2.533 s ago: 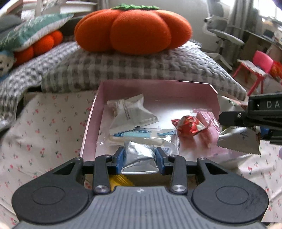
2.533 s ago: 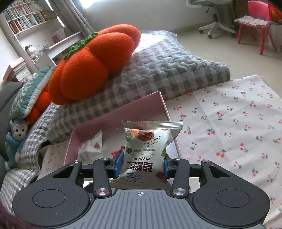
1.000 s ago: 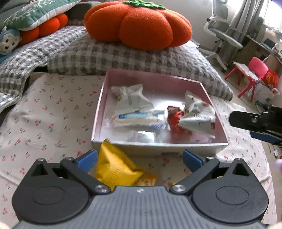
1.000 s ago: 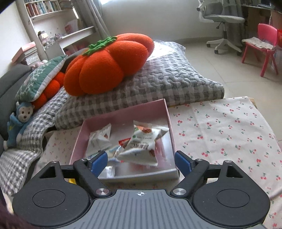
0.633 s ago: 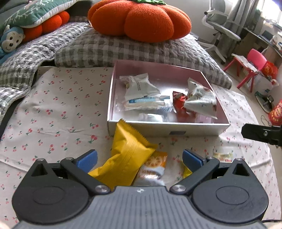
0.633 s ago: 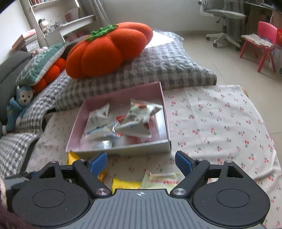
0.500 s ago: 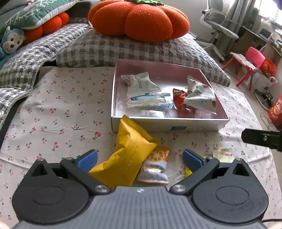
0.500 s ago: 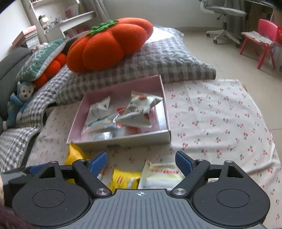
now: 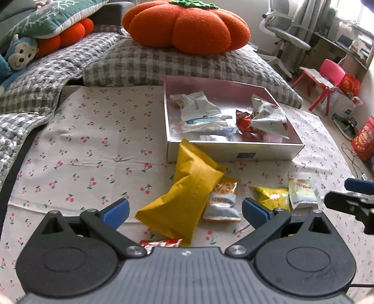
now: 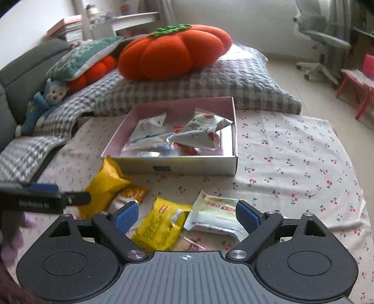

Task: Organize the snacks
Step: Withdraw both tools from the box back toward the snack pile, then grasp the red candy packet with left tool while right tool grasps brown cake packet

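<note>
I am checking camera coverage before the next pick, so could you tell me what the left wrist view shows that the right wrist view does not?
Only the left wrist view shows the red wrapper lying in front of the open left gripper.

Only the right wrist view shows the small pink packet just ahead of the right gripper, whose jaws are opening with nothing gripped, and the bookshelf.

Both show the pink box holding snacks, the large yellow bag, the small yellow packet, the pale packet and the pumpkin cushion.
</note>
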The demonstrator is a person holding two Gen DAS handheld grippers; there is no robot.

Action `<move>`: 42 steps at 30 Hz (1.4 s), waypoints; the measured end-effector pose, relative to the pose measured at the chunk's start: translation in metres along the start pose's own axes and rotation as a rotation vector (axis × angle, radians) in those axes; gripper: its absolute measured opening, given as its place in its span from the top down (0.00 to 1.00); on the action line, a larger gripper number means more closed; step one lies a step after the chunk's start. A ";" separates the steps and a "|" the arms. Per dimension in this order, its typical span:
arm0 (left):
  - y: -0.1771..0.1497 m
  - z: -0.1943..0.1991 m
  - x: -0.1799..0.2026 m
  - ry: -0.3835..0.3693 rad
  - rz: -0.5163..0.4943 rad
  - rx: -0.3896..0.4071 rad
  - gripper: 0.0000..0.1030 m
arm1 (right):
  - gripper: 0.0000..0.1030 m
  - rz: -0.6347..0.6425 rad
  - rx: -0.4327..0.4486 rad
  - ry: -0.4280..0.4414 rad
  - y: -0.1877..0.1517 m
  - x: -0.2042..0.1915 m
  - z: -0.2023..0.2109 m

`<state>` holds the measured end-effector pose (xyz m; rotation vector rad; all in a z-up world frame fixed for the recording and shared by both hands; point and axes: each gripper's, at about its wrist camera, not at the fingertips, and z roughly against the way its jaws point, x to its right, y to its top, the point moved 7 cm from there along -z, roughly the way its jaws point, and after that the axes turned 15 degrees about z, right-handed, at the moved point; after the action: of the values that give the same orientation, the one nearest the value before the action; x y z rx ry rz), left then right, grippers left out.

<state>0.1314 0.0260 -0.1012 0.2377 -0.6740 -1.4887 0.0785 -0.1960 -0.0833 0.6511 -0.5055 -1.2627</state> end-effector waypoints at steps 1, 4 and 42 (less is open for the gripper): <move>-0.001 -0.001 -0.003 0.003 -0.004 0.000 0.00 | 0.10 0.007 0.000 0.001 -0.003 0.000 0.001; -0.006 -0.003 -0.011 0.016 -0.017 0.000 0.00 | 0.09 0.025 0.002 0.001 -0.012 -0.001 0.002; -0.062 -0.011 -0.064 -0.088 -0.350 -0.043 0.00 | 0.00 0.237 -0.014 0.049 -0.096 -0.037 -0.033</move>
<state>0.0893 0.0789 -0.1605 0.2681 -0.6938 -1.8552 0.0243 -0.1712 -0.1734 0.5908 -0.5171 -1.0235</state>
